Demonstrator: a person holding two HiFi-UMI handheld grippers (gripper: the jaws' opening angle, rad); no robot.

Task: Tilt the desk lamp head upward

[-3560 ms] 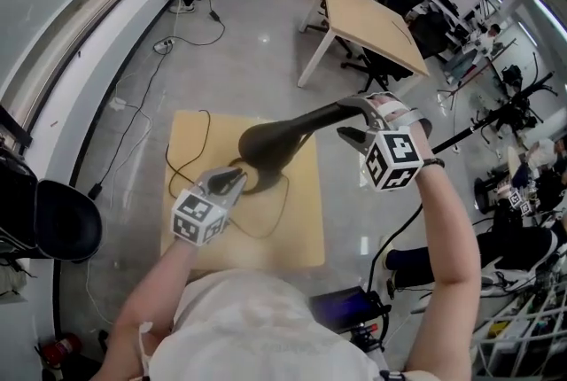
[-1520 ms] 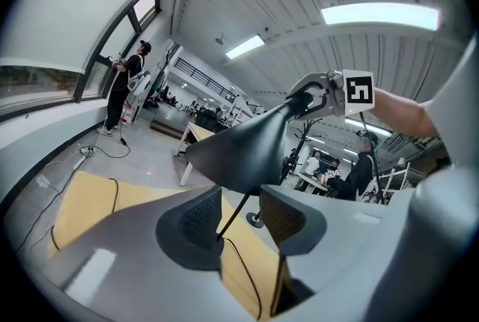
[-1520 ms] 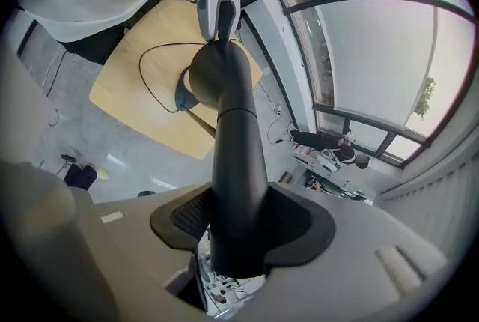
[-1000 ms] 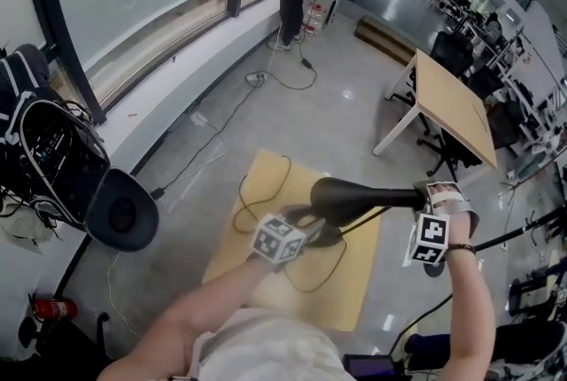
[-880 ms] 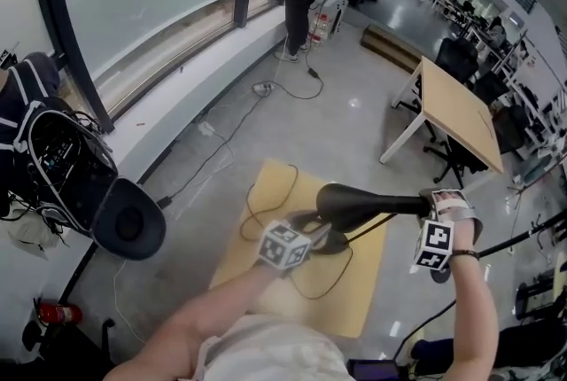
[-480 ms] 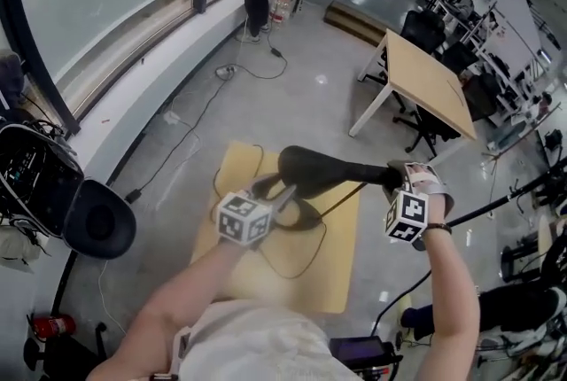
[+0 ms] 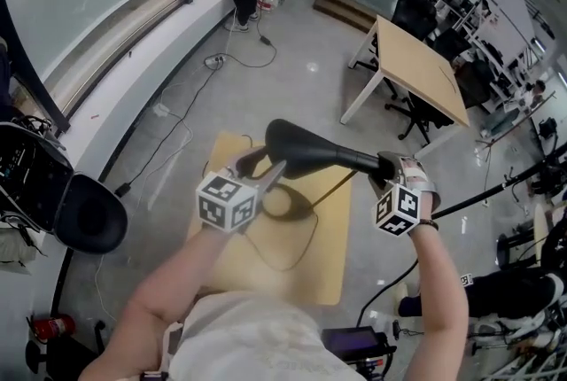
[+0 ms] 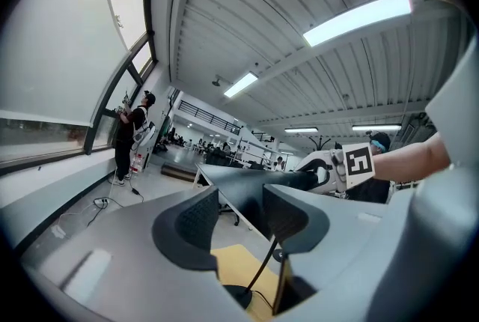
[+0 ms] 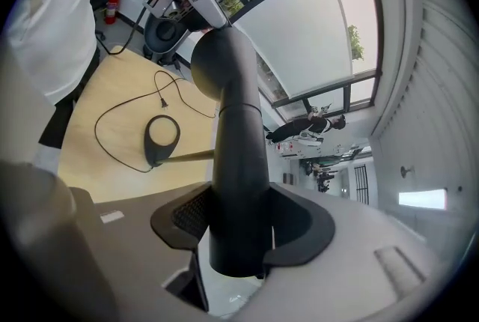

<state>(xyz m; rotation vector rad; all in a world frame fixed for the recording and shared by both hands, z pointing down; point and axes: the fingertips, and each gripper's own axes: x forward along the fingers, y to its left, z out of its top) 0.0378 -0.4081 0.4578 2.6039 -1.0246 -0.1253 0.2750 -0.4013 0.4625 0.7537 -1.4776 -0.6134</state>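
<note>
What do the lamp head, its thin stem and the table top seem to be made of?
The lamp head is probably matte black plastic or coated metal: smooth and dull, with only soft highlights. The stem is likely metal with a brass-coloured finish: thin, straight and golden. The table top looks like pale wood or laminate, judging by its even tan colour; no grain can be seen.

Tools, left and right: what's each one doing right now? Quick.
Left tool: jaws opening, lamp head between them, not gripped.
Right tool: closed on the lamp head's narrow end.
</note>
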